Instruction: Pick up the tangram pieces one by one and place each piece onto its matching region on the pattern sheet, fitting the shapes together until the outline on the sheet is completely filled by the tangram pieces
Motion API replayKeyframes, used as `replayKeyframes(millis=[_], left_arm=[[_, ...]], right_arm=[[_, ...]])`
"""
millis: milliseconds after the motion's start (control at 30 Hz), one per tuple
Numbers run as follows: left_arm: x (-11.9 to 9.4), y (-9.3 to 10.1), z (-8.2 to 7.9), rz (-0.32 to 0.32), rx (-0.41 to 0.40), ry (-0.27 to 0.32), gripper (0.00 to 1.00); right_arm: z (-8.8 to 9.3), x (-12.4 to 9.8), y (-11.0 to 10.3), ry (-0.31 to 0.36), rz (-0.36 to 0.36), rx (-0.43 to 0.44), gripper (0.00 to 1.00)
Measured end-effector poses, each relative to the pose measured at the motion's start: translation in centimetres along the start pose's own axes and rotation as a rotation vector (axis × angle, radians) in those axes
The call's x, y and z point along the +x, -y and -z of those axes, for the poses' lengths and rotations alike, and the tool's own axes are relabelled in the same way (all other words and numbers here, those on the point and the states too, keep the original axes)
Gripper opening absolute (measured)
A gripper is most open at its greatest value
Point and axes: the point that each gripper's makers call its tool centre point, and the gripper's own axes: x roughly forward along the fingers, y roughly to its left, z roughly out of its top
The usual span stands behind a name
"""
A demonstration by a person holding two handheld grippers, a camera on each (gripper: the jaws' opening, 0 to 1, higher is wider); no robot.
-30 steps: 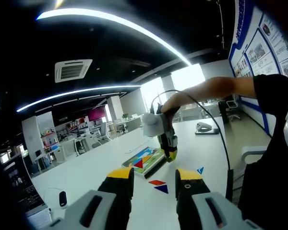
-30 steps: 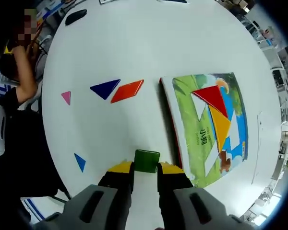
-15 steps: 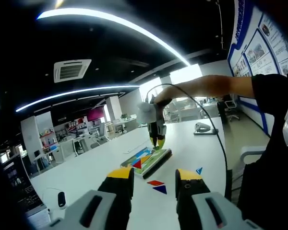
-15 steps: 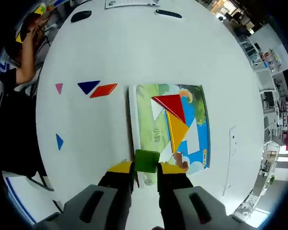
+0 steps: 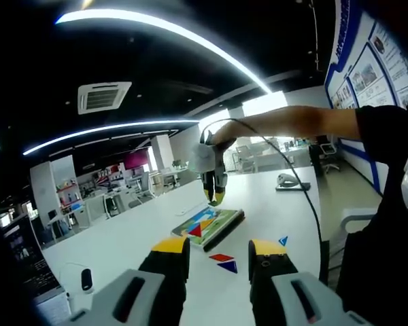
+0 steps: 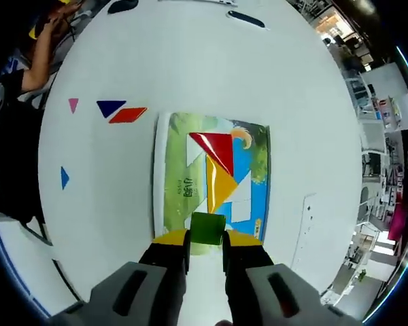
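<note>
Since 1 s ago, R gripper has travelled from the bare table to above the pattern sheet; sheet now sits centred ahead of its jaws in right gripper view. I note R jaws closed on the green square piece, held at the tips over the sheet's near edge; can't tell whether it touches paper.

On sheet: red triangle and orange triangle, edges touching, white unfilled regions alongside. Off sheet, on white table: red parallelogram w/ dark blue triangle touching or just beside it, pink triangle near those, small blue triangle well apart toward table edge. Dark objects at far table edge, too small to identify.

Left gripper view: L gripper hangs above table, jaws apart, nothing between them. R gripper seen over sheet, person's arm and cable crossing the view. Parallelogram and dark blue piece lie between L jaws' tips in view.
</note>
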Motion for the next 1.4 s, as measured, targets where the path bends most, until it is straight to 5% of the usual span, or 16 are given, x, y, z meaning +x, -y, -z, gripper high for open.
replayKeyframes(millis=[933,1400], left_arm=[[-0.4,-0.4,0.0,-0.013,-0.003,0.015,0.36],[-0.6,-0.4,0.0,-0.022,-0.002,0.017,0.36]], right_arm=[[1.4,4.5,4.2,-0.142,0.063,-0.131,0.21],[1.2,6.1,4.5,-0.127,0.08,-0.14,0.21]])
